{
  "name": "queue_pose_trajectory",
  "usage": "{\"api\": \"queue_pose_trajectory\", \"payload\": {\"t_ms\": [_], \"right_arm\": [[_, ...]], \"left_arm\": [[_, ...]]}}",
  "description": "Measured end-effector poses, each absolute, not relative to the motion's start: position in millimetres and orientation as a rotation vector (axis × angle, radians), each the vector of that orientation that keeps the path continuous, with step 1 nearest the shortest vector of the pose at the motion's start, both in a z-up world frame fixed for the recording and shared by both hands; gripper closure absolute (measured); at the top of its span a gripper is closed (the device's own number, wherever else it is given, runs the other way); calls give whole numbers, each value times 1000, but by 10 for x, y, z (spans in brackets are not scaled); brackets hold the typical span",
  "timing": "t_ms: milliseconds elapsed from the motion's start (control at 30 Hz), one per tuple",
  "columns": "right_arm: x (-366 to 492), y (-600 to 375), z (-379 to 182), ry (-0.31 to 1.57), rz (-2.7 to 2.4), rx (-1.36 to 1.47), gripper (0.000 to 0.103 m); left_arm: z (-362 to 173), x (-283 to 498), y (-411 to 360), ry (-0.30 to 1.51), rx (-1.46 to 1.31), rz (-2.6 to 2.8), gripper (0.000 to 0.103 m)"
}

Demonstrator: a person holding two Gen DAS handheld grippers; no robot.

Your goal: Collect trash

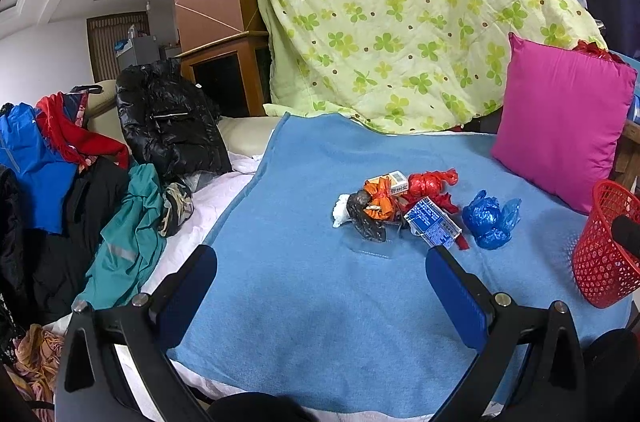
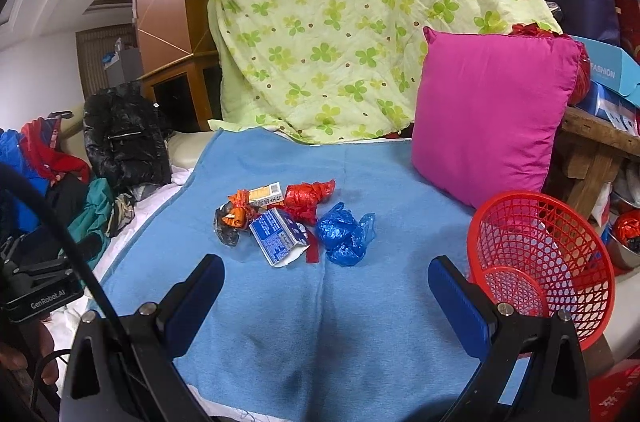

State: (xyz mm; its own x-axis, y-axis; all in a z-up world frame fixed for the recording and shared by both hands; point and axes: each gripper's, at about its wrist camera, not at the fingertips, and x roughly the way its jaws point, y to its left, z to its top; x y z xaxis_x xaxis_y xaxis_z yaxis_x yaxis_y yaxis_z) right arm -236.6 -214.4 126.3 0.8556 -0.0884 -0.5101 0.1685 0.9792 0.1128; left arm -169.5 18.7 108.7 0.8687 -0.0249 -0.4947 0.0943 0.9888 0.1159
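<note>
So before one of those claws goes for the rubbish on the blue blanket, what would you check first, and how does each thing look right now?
1. Left claw open and holding nothing: ok.
2. Right claw open and holding nothing: ok.
3. Trash within view on the blue blanket: ok; the blue plastic bag lies at the pile's right edge, the blue-and-white carton beside it.
4. Red basket ready to receive: ok, tilted with its mouth open, nothing inside.
5. Path to the pile clear: ok, bare blanket lies between.
6. Hidden pieces under the pile: cannot tell.
</note>
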Motion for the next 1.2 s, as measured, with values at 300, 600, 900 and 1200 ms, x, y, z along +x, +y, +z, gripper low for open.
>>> {"api": "queue_pose_trajectory", "payload": {"t_ms": [300,600,900,1200], "right_arm": [[-2243,-2145,1207,532,-123,193,0],[-1973,-2158,1084,549,-113,191,0],[-1401,-2329,705,624,-81,238,0],[-470,-2726,139,747,-98,300,2]], "left_arm": [[1030,-1600,180,530,137,-63,0],[908,-1408,150,560,140,-67,0],[588,-933,172,677,62,-140,0],[131,-247,36,821,-46,-231,0]]}}
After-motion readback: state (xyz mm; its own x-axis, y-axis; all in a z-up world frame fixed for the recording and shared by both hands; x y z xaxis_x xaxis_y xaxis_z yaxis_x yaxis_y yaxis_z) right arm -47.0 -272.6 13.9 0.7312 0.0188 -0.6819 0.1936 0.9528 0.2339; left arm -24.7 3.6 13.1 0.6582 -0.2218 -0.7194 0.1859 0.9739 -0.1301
